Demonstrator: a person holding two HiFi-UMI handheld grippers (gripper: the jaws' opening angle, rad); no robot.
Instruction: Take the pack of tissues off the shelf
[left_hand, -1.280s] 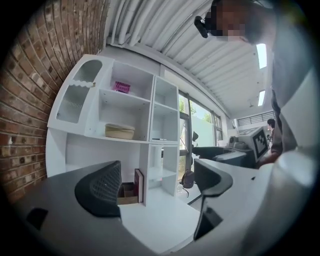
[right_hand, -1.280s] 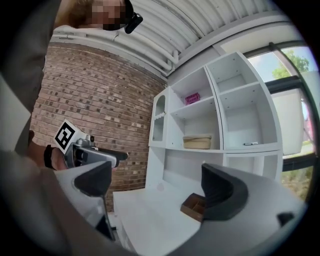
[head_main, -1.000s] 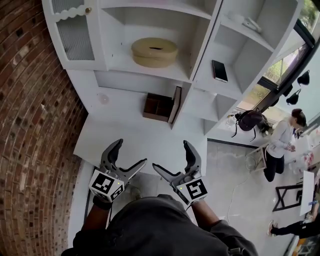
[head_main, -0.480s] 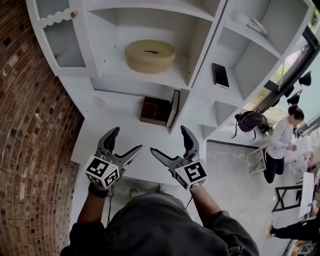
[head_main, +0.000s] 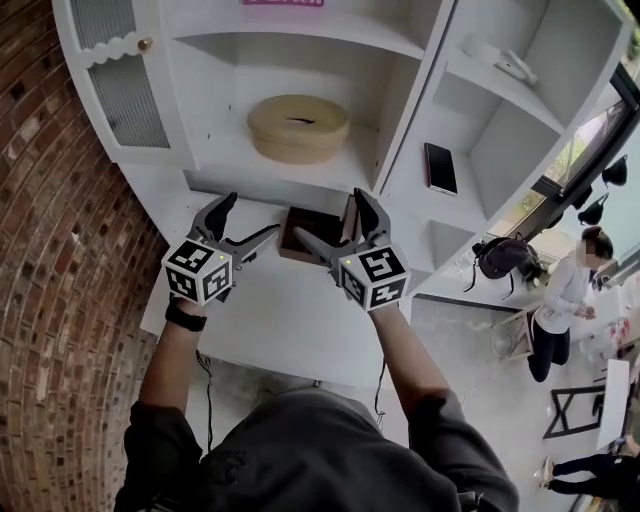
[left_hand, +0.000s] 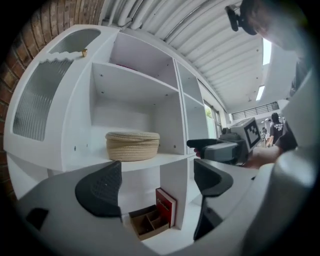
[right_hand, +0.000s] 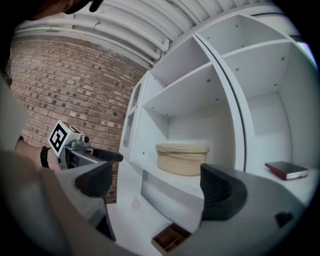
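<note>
A round beige woven tissue holder (head_main: 298, 127) with a slot in its top sits on the middle shelf of the white shelf unit (head_main: 400, 110); it also shows in the left gripper view (left_hand: 132, 145) and the right gripper view (right_hand: 182, 157). My left gripper (head_main: 250, 217) (left_hand: 156, 182) is open and empty, held just below and in front of that shelf. Side by side with it, my right gripper (head_main: 330, 215) (right_hand: 157, 186) is open and empty too. Both are apart from the holder.
A brown compartment box (head_main: 310, 232) and an upright red book (left_hand: 165, 206) stand on the counter under the shelf. A dark phone (head_main: 440, 167) and a white object (head_main: 505, 62) lie in the right shelves. Brick wall (head_main: 50, 250) at left; a person (head_main: 565, 290) stands far right.
Both grippers have risen from near the counter's front edge up and forward to just below the holder's shelf. They stay open.
</note>
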